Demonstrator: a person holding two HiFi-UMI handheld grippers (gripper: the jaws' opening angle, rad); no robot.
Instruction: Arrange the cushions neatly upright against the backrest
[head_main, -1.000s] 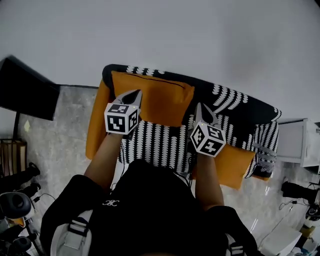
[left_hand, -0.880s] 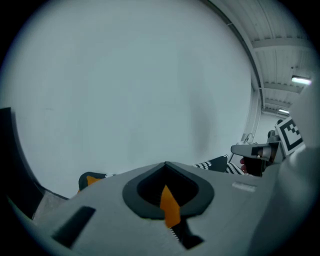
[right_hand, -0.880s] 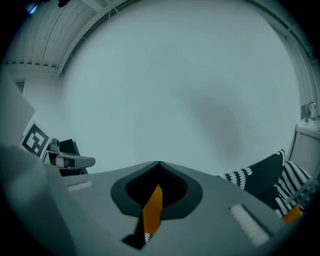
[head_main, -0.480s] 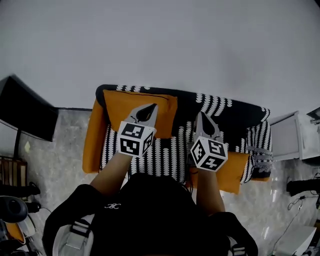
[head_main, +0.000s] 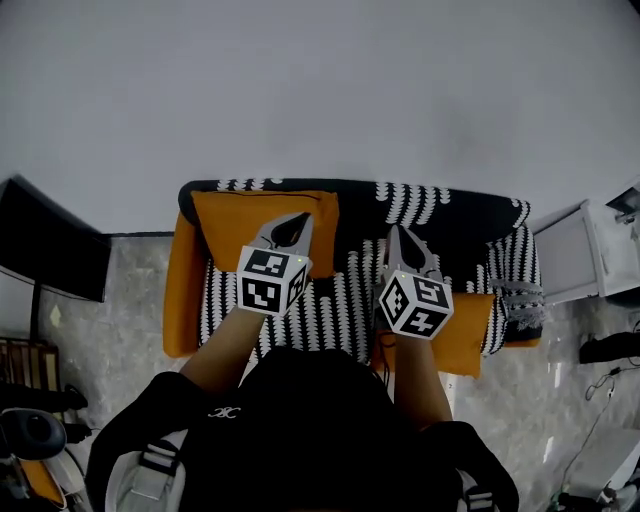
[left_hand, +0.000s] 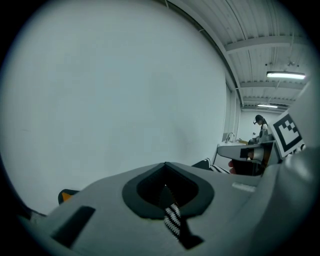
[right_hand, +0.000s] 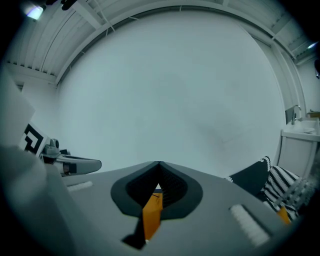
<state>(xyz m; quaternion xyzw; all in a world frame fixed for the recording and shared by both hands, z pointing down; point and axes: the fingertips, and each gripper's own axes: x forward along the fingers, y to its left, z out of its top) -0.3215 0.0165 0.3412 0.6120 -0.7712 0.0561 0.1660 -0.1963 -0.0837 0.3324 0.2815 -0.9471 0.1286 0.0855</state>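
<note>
A sofa (head_main: 340, 300) with a black-and-white patterned cover and orange sides stands against the wall. An orange cushion (head_main: 235, 215) leans upright at the backrest's left. At the back right sits a patterned black-and-white cushion (head_main: 450, 215). A second orange cushion (head_main: 462, 330) lies flat at the seat's right front. My left gripper (head_main: 300, 218) hovers over the upright cushion's right edge, shut and empty (left_hand: 165, 187). Over the seat's middle hangs my right gripper (head_main: 397, 230), also shut with nothing in it (right_hand: 158, 187).
A white cabinet (head_main: 585, 255) stands right of the sofa, and a dark panel (head_main: 50, 250) stands to its left. The white wall (head_main: 320, 90) rises behind the backrest. Equipment lies on the grey floor at the lower left (head_main: 30, 440).
Both grippers have lifted up off the sofa. The left one has shifted right, away from the orange cushion's left edge. The upright orange cushion stays against the backrest.
</note>
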